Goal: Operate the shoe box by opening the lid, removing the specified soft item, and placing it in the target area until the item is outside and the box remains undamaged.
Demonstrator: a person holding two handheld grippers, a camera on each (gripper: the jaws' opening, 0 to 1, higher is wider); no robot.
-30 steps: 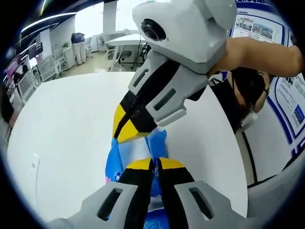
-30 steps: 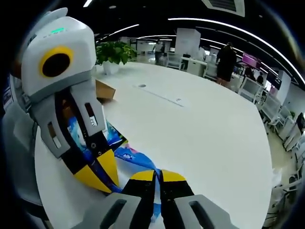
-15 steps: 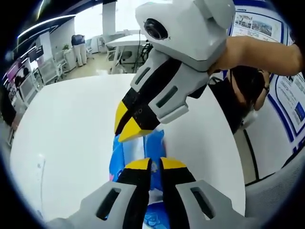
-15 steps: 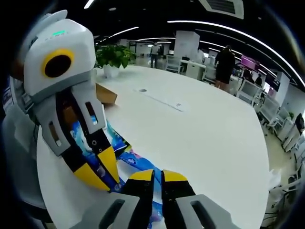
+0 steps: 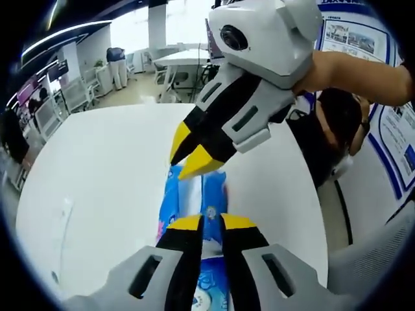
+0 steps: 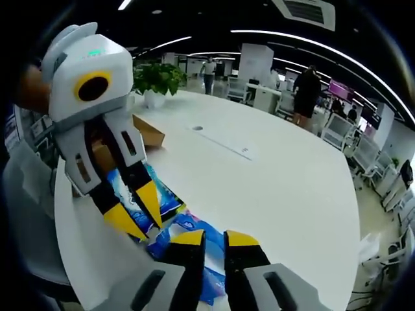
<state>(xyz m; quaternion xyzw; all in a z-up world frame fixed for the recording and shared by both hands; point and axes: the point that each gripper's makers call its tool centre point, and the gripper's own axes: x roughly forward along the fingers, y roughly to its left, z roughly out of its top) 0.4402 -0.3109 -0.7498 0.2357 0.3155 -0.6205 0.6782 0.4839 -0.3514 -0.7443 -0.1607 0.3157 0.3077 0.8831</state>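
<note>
Left gripper (image 5: pixel 212 222) at 6 o'clock in the left gripper view, yellow-tipped jaws parted by a narrow gap over a blue and white soft pack (image 5: pixel 194 194) lying flat on the white table (image 5: pixel 104 175); cannot tell whether the tips touch it. Right gripper (image 5: pixel 193 155) reaching in from 1 o'clock, tips slightly apart, poised just above the far end of the pack. In the right gripper view, right gripper (image 6: pixel 214 237) at 6 o'clock, jaws a little apart above the pack (image 6: pixel 188 236). Left gripper (image 6: pixel 139 214) coming in from 10 o'clock, tips spread, over the pack's other end. Brown cardboard box (image 6: pixel 146 133) behind it at 10 o'clock, on the table (image 6: pixel 272 181). Potted plant (image 6: pixel 155 81) at 11 o'clock, person (image 6: pixel 305 87) standing at 1 o'clock.
</note>
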